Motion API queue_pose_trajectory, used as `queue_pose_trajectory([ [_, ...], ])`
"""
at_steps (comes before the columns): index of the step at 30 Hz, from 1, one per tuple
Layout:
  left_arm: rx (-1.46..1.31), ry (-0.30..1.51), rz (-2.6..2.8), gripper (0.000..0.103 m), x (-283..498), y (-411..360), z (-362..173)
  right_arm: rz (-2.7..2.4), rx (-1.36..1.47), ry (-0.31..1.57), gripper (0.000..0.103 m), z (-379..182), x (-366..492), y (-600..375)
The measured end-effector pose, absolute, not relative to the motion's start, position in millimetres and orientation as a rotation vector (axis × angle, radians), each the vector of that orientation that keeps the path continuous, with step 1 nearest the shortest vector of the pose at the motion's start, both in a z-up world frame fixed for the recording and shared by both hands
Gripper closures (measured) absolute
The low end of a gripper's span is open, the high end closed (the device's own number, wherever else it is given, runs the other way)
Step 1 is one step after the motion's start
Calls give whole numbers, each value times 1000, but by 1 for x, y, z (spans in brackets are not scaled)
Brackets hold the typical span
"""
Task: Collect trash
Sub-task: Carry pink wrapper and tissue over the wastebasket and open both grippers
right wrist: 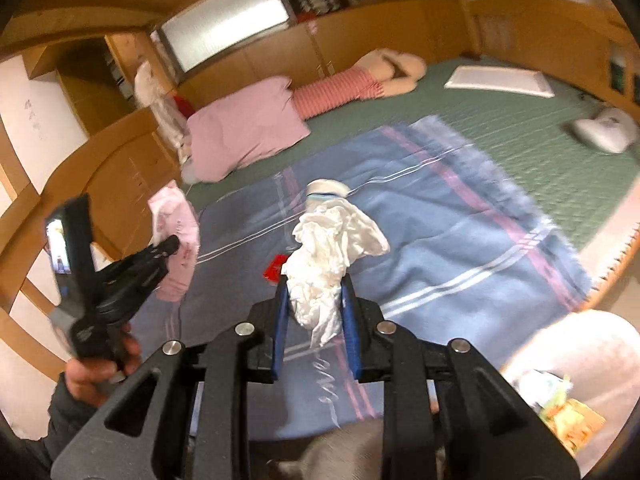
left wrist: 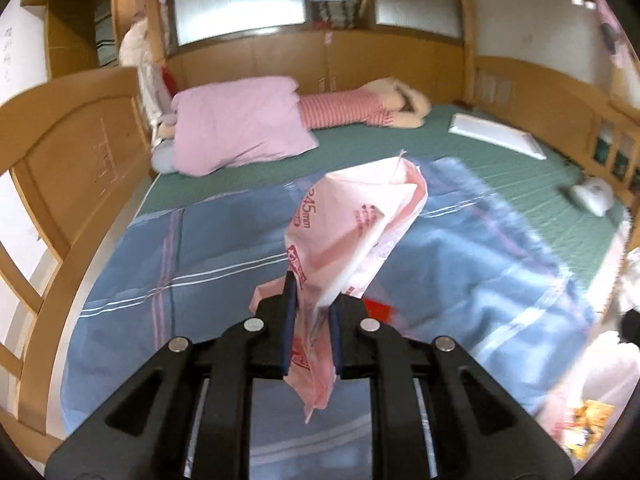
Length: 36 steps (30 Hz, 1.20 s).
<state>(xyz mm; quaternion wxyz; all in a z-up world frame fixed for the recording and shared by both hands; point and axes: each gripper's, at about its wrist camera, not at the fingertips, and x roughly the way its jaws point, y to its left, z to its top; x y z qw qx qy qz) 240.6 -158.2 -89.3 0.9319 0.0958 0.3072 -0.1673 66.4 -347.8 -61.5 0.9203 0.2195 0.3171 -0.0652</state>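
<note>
So far two pieces of trash are in hand and off the bed. The pink wrapper [left wrist: 352, 240], a crumpled plastic pack with red print, is clamped between the jaws of the left gripper [left wrist: 310, 320] and sticks up above the blue blanket [left wrist: 160, 260]; from the right wrist view the same wrapper hangs off that gripper at the left, over the blanket's edge. The white tissue [right wrist: 332, 252], a loose wad, is pinched between the blue pads of the right gripper [right wrist: 316, 308], clear of the blanket.

Neither piece has been dropped anywhere yet. A pale bag [right wrist: 592, 344] sits open at the lower right, with colourful scraps [right wrist: 568, 416] inside it; it looks like the place for the trash, so carrying both pieces over and letting go is probably the next job.

Something is still left on the bed. A small red scrap [right wrist: 275, 270] lies on the blanket just behind the tissue, and it will likely need another pass.

Further out, a pink pillow [left wrist: 240, 120], a striped bolster [left wrist: 344, 108] and a white board [left wrist: 496, 136] lie on the green mattress [left wrist: 460, 152]; these look like bedding and belongings, not trash. A white object [right wrist: 608, 132] near the far right edge is too blurred to judge.
</note>
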Motion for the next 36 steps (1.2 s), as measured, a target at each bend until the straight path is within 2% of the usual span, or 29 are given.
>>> queue_pose_trajectory([
  [8, 166, 576, -545, 87, 122, -228, -55, -341, 439, 528, 77, -38, -47, -374],
  [18, 280, 550, -754, 87, -8, -310, -74, -582, 457, 453, 77, -51, -169, -408],
  [26, 306, 548, -801, 87, -45, -346, -83, -649, 485, 434, 77, -63, -220, -425],
  [36, 323, 514, -822, 86, -73, -361, -84, -652, 508, 419, 77, -69, -241, -434],
])
